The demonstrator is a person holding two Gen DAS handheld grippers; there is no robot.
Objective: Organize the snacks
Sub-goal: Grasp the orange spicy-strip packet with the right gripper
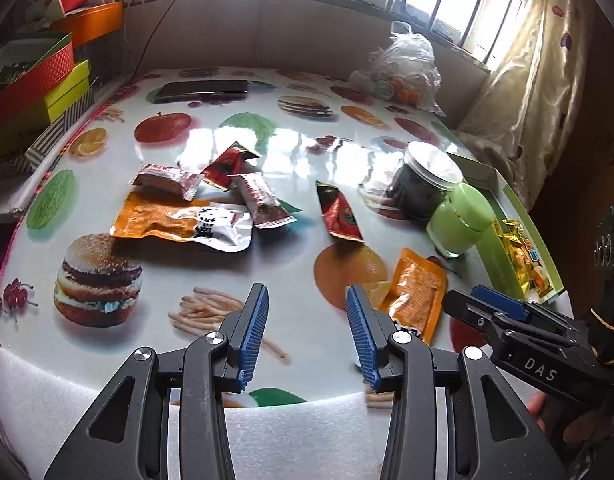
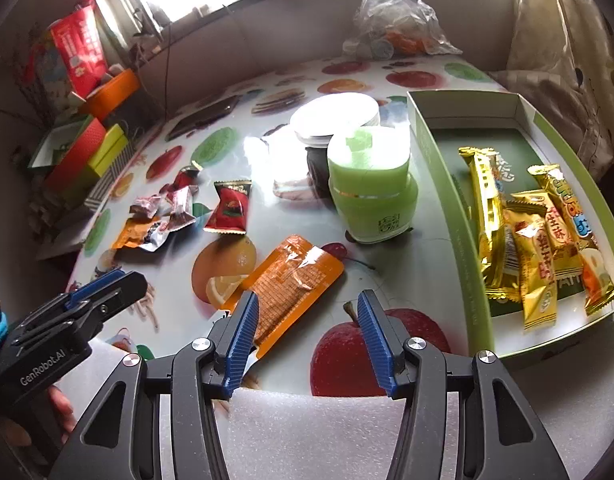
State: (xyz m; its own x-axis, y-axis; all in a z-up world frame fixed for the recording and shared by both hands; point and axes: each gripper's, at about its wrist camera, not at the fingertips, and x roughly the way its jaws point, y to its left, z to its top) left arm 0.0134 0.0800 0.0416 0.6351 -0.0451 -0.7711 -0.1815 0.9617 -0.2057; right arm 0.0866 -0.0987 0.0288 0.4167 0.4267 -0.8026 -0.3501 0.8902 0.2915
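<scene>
Materials and finishes: snacks, containers and tools on a glossy printed table

Table covering [image 2: 387, 272], fruit-and-burger print: smooth, high-gloss, glaring under the window; white foam sheet [image 1: 291, 432] at its near edge, matt, fine-grained. Orange flat snack pouch [image 2: 291, 280]: crinkled glossy film. Gold bar wrappers [image 2: 535, 248]: shiny metallic foil, lying in a green-and-white cardboard tray [image 2: 439, 168], matt. Green jar [image 2: 371, 192]: smooth translucent plastic. Clear bag [image 2: 391, 16] at the far edge: thin crumpled plastic. Left gripper [image 1: 307, 336] and right gripper [image 2: 307, 340]: matt black plastic arms, ribbed blue pads [image 1: 253, 332], bright metal pins.
</scene>
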